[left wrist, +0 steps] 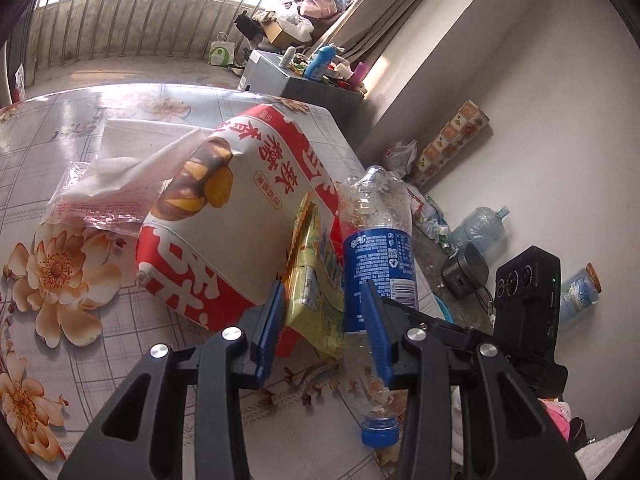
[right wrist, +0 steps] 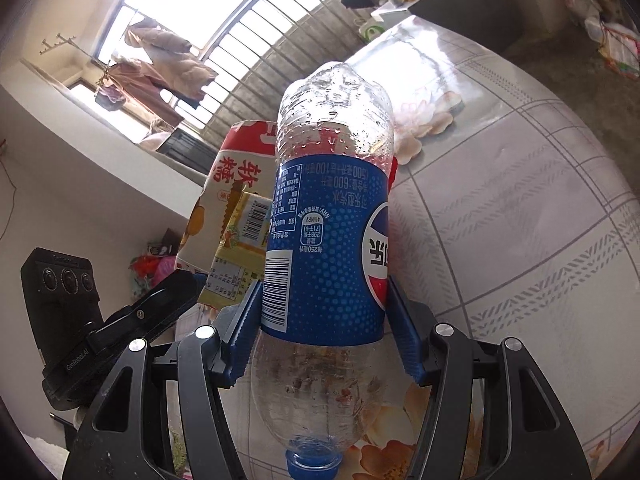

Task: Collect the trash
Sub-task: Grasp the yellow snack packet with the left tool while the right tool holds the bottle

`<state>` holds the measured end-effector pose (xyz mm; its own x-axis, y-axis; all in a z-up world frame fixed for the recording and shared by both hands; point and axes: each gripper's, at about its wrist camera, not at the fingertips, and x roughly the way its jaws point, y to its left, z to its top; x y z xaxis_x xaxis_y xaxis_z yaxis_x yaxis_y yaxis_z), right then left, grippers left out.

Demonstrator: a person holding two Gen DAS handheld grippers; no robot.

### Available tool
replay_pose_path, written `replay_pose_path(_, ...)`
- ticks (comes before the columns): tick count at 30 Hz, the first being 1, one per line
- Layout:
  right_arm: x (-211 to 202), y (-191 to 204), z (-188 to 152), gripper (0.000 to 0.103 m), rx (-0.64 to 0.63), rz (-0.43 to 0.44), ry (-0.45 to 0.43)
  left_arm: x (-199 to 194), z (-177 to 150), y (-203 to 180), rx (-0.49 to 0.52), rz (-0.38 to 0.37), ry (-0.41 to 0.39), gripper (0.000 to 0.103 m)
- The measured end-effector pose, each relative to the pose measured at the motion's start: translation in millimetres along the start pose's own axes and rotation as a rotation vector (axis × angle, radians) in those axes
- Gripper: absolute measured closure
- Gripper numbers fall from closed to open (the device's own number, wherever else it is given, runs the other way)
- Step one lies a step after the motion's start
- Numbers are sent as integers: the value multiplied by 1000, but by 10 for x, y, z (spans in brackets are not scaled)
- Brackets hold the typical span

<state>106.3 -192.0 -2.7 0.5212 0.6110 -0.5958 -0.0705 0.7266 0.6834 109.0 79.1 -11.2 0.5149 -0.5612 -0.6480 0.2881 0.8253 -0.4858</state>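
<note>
Bright daylight came through a big barred window (right wrist: 208,36), laundry (right wrist: 160,64) hung by it, plain white wall (left wrist: 540,80), floral tablecloth (left wrist: 60,272), beige curtain (left wrist: 384,12), cluttered grey floor (left wrist: 452,256)

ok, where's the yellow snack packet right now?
Left wrist view: yellow snack packet sits between the left gripper's blue fingers, flanked by the red-and-white paper bag and the clear blue-labelled plastic bottle.

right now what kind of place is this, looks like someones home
Probably a lived-in home, a room opening onto a barred balcony. Laundry hangs by the window, a floral tablecloth covers the table, and a curtain hangs by a cluttered side cabinet.
</note>
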Motion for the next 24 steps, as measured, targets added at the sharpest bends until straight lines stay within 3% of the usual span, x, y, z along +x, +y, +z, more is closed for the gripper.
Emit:
replay_pose_path(5,-2,-39,-16,47,17,10,1,59,-57,-35,-80,-136,34,65)
replay_pose_path(8,-6,-35,-21,47,18,5,-1,121,-93,-108,-58,-106,37,65)
replay_pose_path(18,-35,-78,-32,47,48,18,-8,237,-87,-247,31,-24,30,91)
replay_pose_path(24,-96,-111,-34,47,73,30,-21,218,-68,-302,72,-11,5,100)
